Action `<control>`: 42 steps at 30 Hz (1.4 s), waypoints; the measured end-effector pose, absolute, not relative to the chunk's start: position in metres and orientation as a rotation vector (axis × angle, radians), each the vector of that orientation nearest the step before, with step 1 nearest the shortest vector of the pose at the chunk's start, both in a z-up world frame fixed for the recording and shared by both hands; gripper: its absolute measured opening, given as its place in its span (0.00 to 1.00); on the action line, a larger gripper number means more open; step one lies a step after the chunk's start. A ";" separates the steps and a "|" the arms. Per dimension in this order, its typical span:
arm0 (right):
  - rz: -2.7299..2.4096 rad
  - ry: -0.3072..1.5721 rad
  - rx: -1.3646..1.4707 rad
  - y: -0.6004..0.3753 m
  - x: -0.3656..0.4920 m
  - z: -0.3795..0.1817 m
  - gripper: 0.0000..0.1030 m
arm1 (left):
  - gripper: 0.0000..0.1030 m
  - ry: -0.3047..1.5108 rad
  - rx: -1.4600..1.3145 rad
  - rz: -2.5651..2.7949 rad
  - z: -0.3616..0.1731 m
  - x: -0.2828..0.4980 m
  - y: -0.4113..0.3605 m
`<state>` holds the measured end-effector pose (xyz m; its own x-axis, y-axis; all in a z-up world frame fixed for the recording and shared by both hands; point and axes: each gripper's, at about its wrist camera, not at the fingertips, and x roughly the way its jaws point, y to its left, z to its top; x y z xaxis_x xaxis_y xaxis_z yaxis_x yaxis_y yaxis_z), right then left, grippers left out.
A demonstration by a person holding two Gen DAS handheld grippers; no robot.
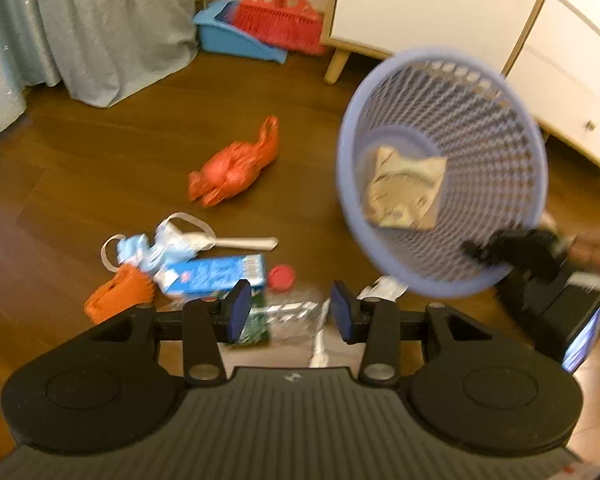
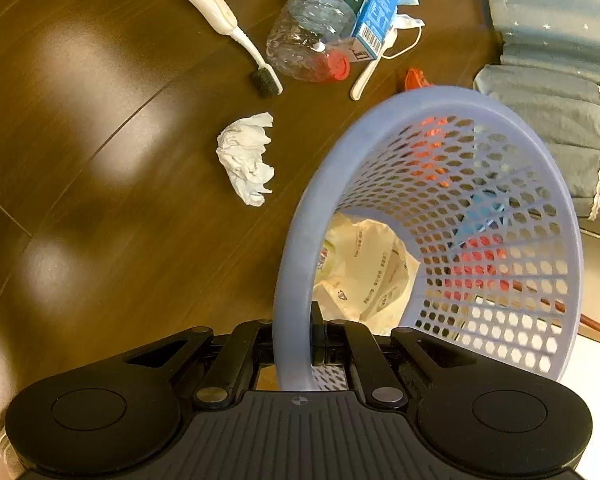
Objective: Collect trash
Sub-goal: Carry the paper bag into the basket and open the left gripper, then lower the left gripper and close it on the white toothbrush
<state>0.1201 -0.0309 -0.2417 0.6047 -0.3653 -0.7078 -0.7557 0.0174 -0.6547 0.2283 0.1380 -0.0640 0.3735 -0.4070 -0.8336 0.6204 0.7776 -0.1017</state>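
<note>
Clamped on the rim of the lilac mesh wastebasket (image 2: 440, 216), the right gripper (image 2: 314, 344) carried it tilted above the wooden floor (image 2: 100, 160).

Its jaws were closed tight over the rim, mouth tipped toward the litter, probably to keep the opening handy for the next drop; a crumpled wrapper (image 2: 364, 268) already lay in the bottom. The left gripper (image 1: 288, 314) hovered with jaws wide apart and nothing between them, low over the plastic water bottle (image 2: 316, 32) and blue carton (image 2: 376, 12), seemingly lining up a pick. A toothbrush (image 2: 220, 20), a wad of tissue (image 2: 246, 156) and an orange plastic bag (image 1: 236, 168) remained on the floor; a broom and dustpan (image 1: 260, 28) stood beyond.
</note>
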 end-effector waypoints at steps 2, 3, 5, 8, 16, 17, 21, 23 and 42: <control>0.385 0.968 -1.572 -0.031 0.121 -0.240 0.01 | 0.37 0.999 0.263 -0.654 -0.075 0.225 0.145; 0.388 0.974 -1.564 -0.031 0.121 -0.240 0.01 | 0.37 1.001 0.273 -0.649 -0.081 0.222 0.147; 0.388 0.977 -1.556 -0.032 0.123 -0.238 0.01 | 0.37 1.006 0.288 -0.649 -0.094 0.219 0.151; 0.388 0.979 -1.558 -0.032 0.124 -0.237 0.01 | 0.37 1.023 0.304 -0.655 -0.112 0.213 0.150; 0.389 0.985 -1.550 -0.030 0.127 -0.237 0.01 | 0.37 1.071 0.367 -0.667 -0.151 0.200 0.142; 0.389 0.986 -1.549 -0.030 0.127 -0.237 0.01 | 0.37 1.074 0.376 -0.667 -0.154 0.197 0.142; 0.389 0.991 -1.543 -0.030 0.128 -0.235 0.01 | 0.37 1.082 0.395 -0.672 -0.169 0.192 0.139; 0.389 0.993 -1.539 -0.030 0.129 -0.235 0.01 | 0.37 1.080 0.403 -0.682 -0.177 0.189 0.137; 0.397 1.014 -1.496 -0.030 0.135 -0.227 0.01 | 0.30 1.141 0.350 -0.739 -0.247 0.183 0.099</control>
<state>0.1355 -0.0298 -0.2271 0.5582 -0.3588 -0.7481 -0.7716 0.1070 -0.6270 0.1828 0.0994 -0.2475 0.2179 -0.3501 -0.9110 0.6881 0.7170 -0.1109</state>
